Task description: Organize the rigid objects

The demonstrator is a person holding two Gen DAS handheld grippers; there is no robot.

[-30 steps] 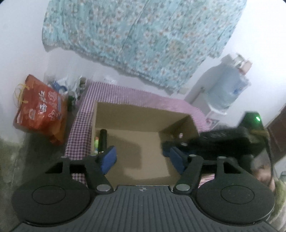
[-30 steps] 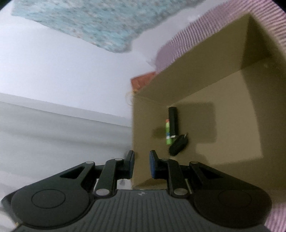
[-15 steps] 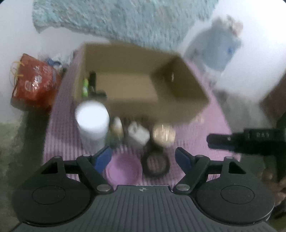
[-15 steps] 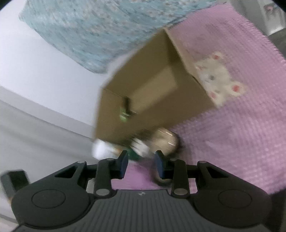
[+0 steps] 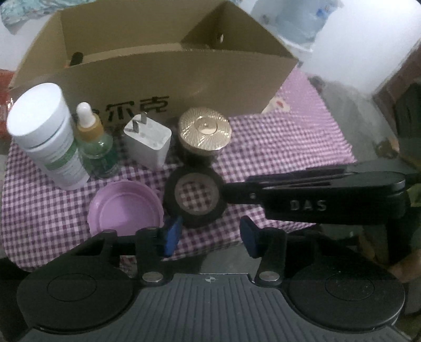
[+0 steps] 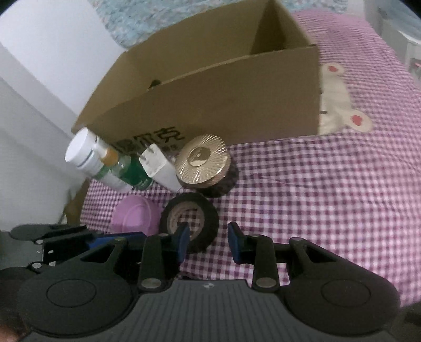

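A row of objects stands before a cardboard box (image 5: 184, 71) (image 6: 236, 105) on purple checked cloth: a white tube (image 5: 50, 136) (image 6: 86, 160), a dropper bottle (image 5: 96, 147) (image 6: 126, 168), a white plug adapter (image 5: 147, 139) (image 6: 158, 168), a gold-lidded jar (image 5: 204, 136) (image 6: 205, 163). Nearer lie a purple lid (image 5: 125, 210) (image 6: 134, 213) and a black tape roll (image 5: 196, 197) (image 6: 189, 218). My left gripper (image 5: 209, 236) is open and empty just short of the roll. My right gripper (image 6: 209, 240) is open, its left finger (image 6: 183, 236) at the roll's near edge.
The box holds a dark object at its left end (image 5: 76, 56). The right gripper's body (image 5: 315, 200) crosses the left wrist view beside the roll. A bear patch (image 6: 339, 105) marks the cloth right of the box. A water bottle (image 5: 294, 21) stands behind.
Both grippers have pulled back from over the box and dropped low in front of it. The row of objects has come into view. The right gripper has opened wider.
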